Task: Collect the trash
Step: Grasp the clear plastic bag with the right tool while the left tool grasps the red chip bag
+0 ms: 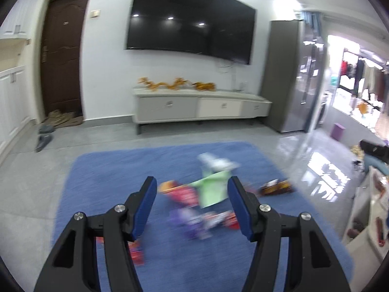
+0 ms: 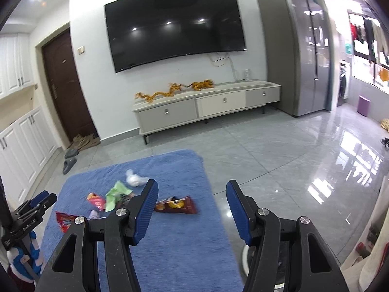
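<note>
A: Trash first: where is it all?

B: On the blue rug, every piece I can find. A white wad sits nearest the rug's far edge, toward the TV stand. Just this side of it lies a green wrapper, with an orange-pink packet touching it on the left. A red packet lies closer to the rug's left edge, and a brown chip bag lies apart toward the rug's right side.

A: Anything picked up yet?

B: Nothing that shows. The left gripper has its jaws standing apart with only the blurred pile on the rug visible past them. The right gripper is the same, jaws parted and empty, with the chip bag partly behind its left finger and bare floor past the gap.

A: Is there a bin?

B: I can't name one. A white curved rim shows off the rug's right edge, under the right gripper, but too little shows to tell what it is.

A: So how far along?

B: I'd judge it at the start: all the pieces I count remain on the rug, none gathered.
</note>
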The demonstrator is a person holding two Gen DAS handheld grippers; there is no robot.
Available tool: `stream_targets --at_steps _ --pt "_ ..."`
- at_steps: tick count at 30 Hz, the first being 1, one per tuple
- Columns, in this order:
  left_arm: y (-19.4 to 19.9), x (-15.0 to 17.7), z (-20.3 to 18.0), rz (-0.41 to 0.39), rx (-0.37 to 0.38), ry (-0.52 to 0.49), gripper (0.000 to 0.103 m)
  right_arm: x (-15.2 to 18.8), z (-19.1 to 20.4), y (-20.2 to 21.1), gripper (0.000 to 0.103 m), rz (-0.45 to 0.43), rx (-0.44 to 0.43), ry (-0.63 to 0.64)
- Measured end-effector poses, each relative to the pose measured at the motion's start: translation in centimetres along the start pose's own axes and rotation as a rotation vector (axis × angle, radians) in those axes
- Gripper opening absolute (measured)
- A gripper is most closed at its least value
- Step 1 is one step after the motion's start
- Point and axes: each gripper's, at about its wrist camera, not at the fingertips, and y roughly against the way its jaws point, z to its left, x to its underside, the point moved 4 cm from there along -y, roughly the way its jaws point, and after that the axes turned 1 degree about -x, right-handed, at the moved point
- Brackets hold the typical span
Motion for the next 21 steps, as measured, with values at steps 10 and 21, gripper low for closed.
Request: stream_targets --at_steps 10,21 --pt "-1.5 3.3 8.9 0.054 -0.103 0.015 0.062 1.5 7.0 -8.1 0.059 0.148 -0.107 0.128" --pt "-6.3 5.5 8.5 0.163 -0.057 -0.033 0.062 5.7 12.2 -20.3 0.059 0.357 -0.182 0.259"
